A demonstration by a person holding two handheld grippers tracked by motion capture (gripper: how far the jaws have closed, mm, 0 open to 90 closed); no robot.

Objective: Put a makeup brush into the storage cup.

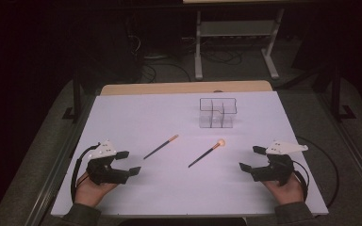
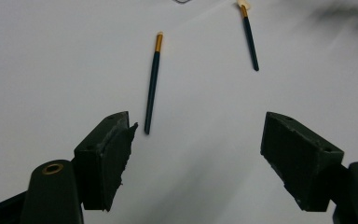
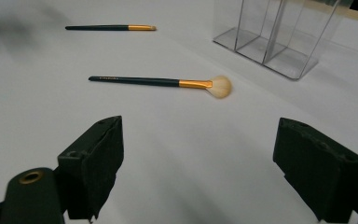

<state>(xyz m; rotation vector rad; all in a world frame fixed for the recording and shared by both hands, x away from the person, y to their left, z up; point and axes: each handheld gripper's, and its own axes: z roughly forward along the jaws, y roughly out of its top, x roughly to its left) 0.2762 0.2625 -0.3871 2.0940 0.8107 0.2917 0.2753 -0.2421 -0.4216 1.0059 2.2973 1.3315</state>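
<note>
Both grippers rested low on the white table (image 1: 122, 113) with their jaws spread wide and nothing between them. The left gripper (image 1: 125, 162) sat at the lower left of the high view, the right gripper (image 1: 249, 158) at the lower right, each held in a hand that came in from the bottom edge.

Two makeup brushes lay flat near the centre of the frame, apart from each other and roughly parallel. The slim flat-tipped brush (image 1: 160, 147) lay left of centre, its dark handle end nearest the left gripper; in the left gripper view it (image 2: 152, 83) ran upward from just above the left jaw. The fluffy round-headed brush (image 1: 207, 153) lay right of centre, and in the right gripper view it (image 3: 161, 83) stretched across the middle of the frame, well ahead of the open jaws. A clear acrylic organizer (image 1: 218, 113) with several compartments stood upright in the upper centre of the high view, beyond both brushes.

The likely job was to stand the brushes in that organizer, and the risks followed from the shapes. The handles were thin, round and flat on a smooth surface, so jaws closing slightly off line could have rolled a brush away or scraped the table instead of catching it. A grip near one end could have let the brush droop or swivel. The organizer looked light, and a brush tip striking a divider wall could have pushed or tipped it.
</note>
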